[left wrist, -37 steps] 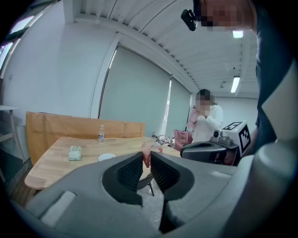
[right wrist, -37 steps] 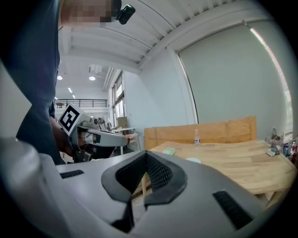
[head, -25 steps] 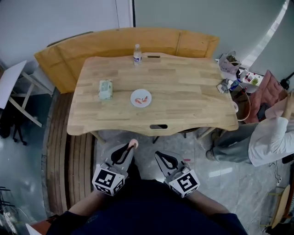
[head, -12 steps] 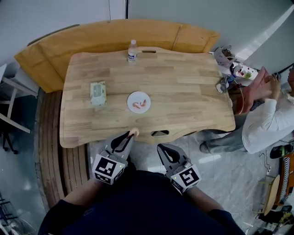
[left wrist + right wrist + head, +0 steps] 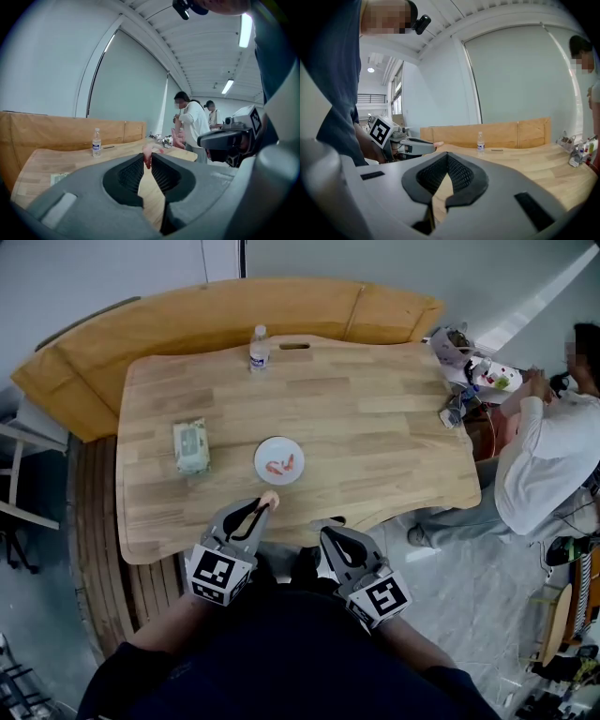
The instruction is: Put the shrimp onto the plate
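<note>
Head view: left hand-held gripper [image 5: 263,507] pinches a shrimp [image 5: 270,497].
It has neared the plate [image 5: 279,441]; right hand-held gripper [image 5: 328,532] closed, empty.

The room is reading as an office-like lab or studio rather than a home. A pale wooden counter [image 5: 375,427] is being flanked from 10 to 1 o'clock by a curved plywood bench [image 5: 187,320], and both are being carried by a polished grey floor [image 5: 469,587]. The space is being lit by strip lights [image 5: 244,30] set in a ribbed white ceiling, and a tall window wall is being covered by a grey blind [image 5: 511,79]. At 2 o'clock the counter's corner is being crowded by a clutter of small items [image 5: 473,381]. At 3 o'clock a person in a white top [image 5: 548,465] is being seen just beside it.
</note>
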`<state>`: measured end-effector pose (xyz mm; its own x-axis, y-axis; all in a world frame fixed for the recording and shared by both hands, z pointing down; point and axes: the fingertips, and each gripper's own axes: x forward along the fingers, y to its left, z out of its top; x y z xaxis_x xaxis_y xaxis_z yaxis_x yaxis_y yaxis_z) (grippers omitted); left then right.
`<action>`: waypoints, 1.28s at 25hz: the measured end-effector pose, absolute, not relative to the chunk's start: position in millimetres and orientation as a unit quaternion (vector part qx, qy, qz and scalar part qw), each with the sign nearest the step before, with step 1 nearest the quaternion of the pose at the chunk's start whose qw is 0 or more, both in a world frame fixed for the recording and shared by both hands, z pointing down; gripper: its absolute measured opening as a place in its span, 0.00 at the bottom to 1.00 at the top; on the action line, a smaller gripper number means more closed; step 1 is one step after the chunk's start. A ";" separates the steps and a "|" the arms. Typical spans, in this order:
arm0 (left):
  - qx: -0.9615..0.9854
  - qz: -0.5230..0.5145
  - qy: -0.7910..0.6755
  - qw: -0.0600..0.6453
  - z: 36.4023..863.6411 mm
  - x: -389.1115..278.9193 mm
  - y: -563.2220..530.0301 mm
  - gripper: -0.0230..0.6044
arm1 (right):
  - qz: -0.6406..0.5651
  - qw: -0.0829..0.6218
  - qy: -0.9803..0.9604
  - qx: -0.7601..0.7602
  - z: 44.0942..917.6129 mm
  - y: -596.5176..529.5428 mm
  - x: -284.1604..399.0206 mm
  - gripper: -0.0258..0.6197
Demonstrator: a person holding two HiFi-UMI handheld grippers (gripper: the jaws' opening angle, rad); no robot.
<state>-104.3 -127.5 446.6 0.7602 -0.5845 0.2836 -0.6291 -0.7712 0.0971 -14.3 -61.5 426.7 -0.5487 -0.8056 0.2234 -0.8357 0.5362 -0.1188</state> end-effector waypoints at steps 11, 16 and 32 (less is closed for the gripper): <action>0.923 0.149 -0.343 0.093 481.7 -74.0 -172.1 0.12 | 0.125 0.065 -0.887 0.440 437.4 -102.0 17.8 0.06; 0.916 0.171 -0.352 0.093 507.7 -70.3 -199.7 0.12 | 0.134 0.071 -0.888 0.434 447.8 -111.3 29.8 0.05; 0.896 0.284 -0.330 0.089 628.5 -59.7 -269.8 0.12 | 0.159 0.084 -0.879 0.442 467.3 -123.3 60.2 0.05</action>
